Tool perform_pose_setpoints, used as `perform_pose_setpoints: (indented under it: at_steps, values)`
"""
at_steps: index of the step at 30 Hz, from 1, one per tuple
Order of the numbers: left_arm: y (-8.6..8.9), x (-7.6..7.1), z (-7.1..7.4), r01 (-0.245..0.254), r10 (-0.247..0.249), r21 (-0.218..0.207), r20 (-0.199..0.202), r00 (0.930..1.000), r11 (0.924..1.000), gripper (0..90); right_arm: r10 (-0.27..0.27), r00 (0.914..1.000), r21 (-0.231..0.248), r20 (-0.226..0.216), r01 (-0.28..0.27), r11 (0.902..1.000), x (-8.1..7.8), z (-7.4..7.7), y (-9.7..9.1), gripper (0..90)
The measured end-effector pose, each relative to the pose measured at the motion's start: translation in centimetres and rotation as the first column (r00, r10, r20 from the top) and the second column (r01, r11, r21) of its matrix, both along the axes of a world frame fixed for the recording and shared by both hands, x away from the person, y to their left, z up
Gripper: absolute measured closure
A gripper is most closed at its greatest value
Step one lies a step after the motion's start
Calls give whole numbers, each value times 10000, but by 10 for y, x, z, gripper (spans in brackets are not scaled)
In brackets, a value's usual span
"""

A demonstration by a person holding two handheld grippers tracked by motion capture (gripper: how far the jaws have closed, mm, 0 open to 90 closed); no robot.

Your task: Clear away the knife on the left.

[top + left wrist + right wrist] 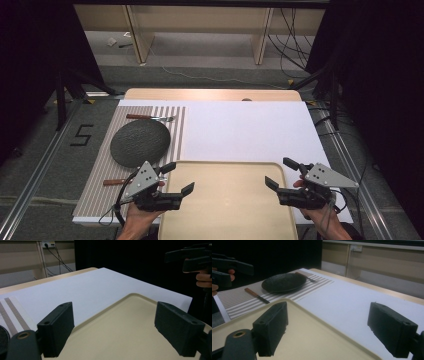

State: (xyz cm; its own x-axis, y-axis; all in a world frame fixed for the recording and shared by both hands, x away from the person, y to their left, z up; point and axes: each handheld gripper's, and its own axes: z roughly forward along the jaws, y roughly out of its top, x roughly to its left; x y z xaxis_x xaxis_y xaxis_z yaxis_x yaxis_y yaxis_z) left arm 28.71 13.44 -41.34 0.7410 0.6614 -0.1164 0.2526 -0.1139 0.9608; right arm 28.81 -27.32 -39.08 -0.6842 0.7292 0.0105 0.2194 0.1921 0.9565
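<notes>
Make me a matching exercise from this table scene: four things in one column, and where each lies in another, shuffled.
1. beige plastic tray
2. dark round textured plate
3. wooden-handled fork
4. wooden-handled knife

A. on the striped placemat, beyond the plate
B. on the placemat, on the plate's near side
C. between the two grippers
D. middle of the placemat

Pairs: 1-C, 2-D, 3-A, 4-B

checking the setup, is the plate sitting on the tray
No, the plate rests on the striped mat, left of the bare tray.

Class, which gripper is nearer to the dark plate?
Left. The left gripper hovers just beside the plate, at the tray's left edge; the right gripper is across the tray.
</notes>
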Motion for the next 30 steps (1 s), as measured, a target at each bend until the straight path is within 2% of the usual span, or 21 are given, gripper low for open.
perform_pose_setpoints:
  at_steps: [8, 17, 20, 25, 27, 30]
  values:
    - [0, 1, 0, 176, -175, 57, -167, 9997, 9998, 156, 39, 10000, -42, 1, -39, 10000, 0, 0, 1, 176]
    - [2, 1, 1, 167, -165, 140, -160, 9997, 9998, 156, 41, 10000, 2, 8, -41, 10000, 0, 0, 0, 176]
    - [7, 3, 5, 54, -50, 283, -128, 9999, 9996, 156, 47, 10000, -5, 14, -47, 10000, -1, 0, 0, 176]
    - [19, 7, 8, -154, 159, 212, -256, 9995, 9997, 156, 60, 10000, -25, -9, -60, 10000, 0, 0, 1, 176]
    - [23, 9, 8, -243, 252, 299, -304, 9992, 9993, 156, 65, 10000, -50, -35, -65, 10000, 0, 0, 1, 176]
    - [29, 14, 7, -387, 413, 689, -365, 9985, 9969, 157, 73, 10000, -75, -30, -74, 9999, -1, 0, 1, 176]
